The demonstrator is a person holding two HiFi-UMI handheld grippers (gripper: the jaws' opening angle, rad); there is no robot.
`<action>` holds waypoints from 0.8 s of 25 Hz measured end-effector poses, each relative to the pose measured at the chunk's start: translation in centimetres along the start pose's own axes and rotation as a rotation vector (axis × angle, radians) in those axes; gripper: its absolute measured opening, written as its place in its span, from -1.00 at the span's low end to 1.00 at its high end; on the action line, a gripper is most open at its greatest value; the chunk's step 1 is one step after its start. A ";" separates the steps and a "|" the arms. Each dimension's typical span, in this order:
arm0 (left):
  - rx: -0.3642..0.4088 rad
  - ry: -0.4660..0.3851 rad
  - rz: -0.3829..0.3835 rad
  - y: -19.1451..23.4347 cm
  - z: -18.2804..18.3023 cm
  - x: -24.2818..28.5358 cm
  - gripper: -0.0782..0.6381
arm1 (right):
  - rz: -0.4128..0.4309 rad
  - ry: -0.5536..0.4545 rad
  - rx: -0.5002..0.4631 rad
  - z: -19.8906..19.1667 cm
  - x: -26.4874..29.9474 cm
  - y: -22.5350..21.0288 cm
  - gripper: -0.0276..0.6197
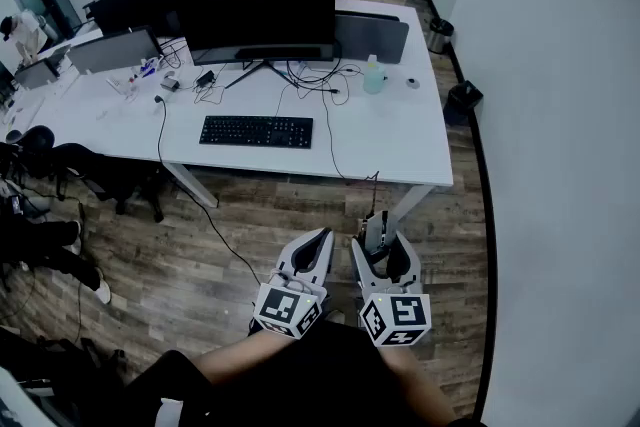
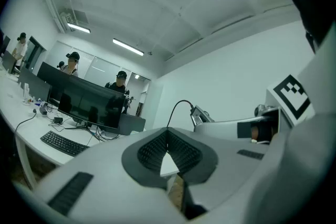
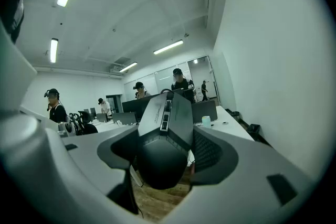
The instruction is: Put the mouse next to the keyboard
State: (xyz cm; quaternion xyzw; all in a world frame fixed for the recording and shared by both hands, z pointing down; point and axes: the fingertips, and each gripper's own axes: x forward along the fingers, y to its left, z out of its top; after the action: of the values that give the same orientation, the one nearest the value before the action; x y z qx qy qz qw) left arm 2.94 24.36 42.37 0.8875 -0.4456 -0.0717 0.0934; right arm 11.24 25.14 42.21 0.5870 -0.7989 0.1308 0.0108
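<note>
the white desk stands well apart from both grippers, so a long carry to the keyboard on it lies ahead. the right gripper, spread wide and clamped on the mouse, could likely lose it if the thin cable running down from the desk edge snags or pulls taut. the left gripper has its jaws together on nothing. the mouse sits between the right pads, front reaching past their tips.
</note>
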 end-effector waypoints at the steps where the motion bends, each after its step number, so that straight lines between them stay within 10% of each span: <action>1: -0.003 -0.002 0.002 -0.2 0.0 -0.1 -0.77 | 0.004 -0.001 -0.010 0.1 -0.1 0.1 0.05; 20: 0.028 0.005 0.130 0.6 -1.2 -3.0 -0.77 | 0.090 -0.029 0.080 -0.6 0.4 -0.2 0.05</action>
State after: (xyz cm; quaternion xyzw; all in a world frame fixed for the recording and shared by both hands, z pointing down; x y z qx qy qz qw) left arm 0.97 26.55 43.80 0.8580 -0.5031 -0.0570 0.0867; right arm 11.28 24.82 42.87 0.5525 -0.8185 0.1546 -0.0302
